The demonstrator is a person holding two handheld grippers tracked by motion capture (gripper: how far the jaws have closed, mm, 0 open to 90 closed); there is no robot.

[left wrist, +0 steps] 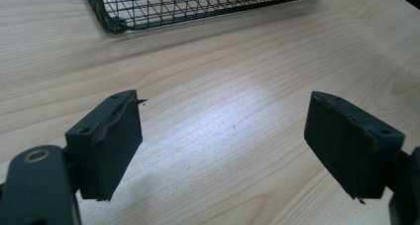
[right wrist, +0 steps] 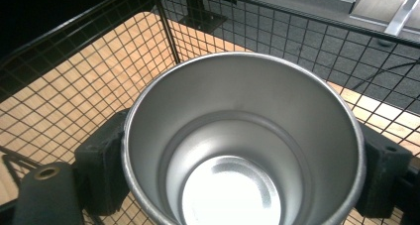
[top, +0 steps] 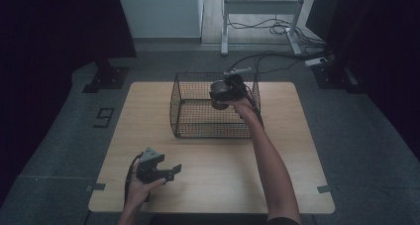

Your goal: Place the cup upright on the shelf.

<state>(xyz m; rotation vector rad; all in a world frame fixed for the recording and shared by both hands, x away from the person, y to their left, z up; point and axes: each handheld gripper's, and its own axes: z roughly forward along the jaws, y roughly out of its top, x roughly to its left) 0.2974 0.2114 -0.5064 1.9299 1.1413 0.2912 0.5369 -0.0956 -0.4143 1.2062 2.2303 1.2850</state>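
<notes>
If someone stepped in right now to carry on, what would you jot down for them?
Right gripper: jaws clamped on the sides of a metal cup, upright and empty, held over the inside of the black wire basket near its right end.
Left gripper: jaws open, nothing between them, near the front left of the wooden table.
Done: cup picked up and brought to the basket.
Left: probably lower it to the basket floor and let go.
</notes>
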